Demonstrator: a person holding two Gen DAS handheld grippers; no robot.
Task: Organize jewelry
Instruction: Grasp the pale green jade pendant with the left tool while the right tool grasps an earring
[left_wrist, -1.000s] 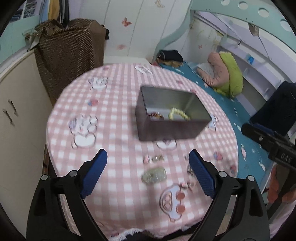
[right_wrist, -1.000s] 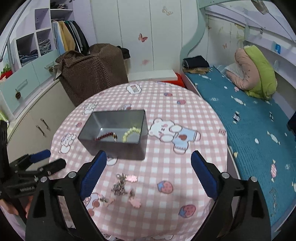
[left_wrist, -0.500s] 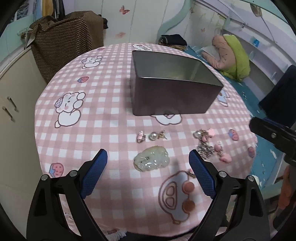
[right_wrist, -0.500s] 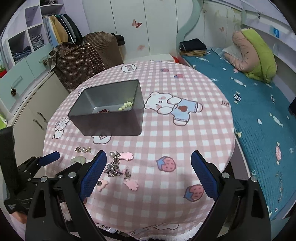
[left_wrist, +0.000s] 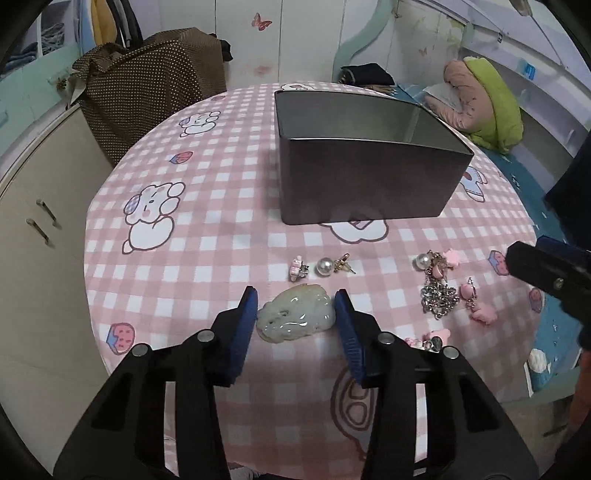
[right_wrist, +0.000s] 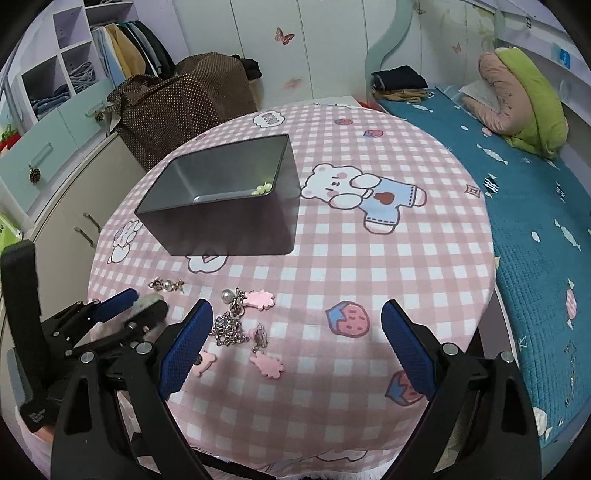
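Both jaws closing round jade pendant (left_wrist: 295, 316), prob. touching.

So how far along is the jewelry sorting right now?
Early on. Done: a pale green bead bracelet already lies in the metal tin. In hand: the left gripper is closing around the jade pendant. Left on the tablecloth: the pearl earrings, the silver chain and the pink charms. The right gripper is open and empty.
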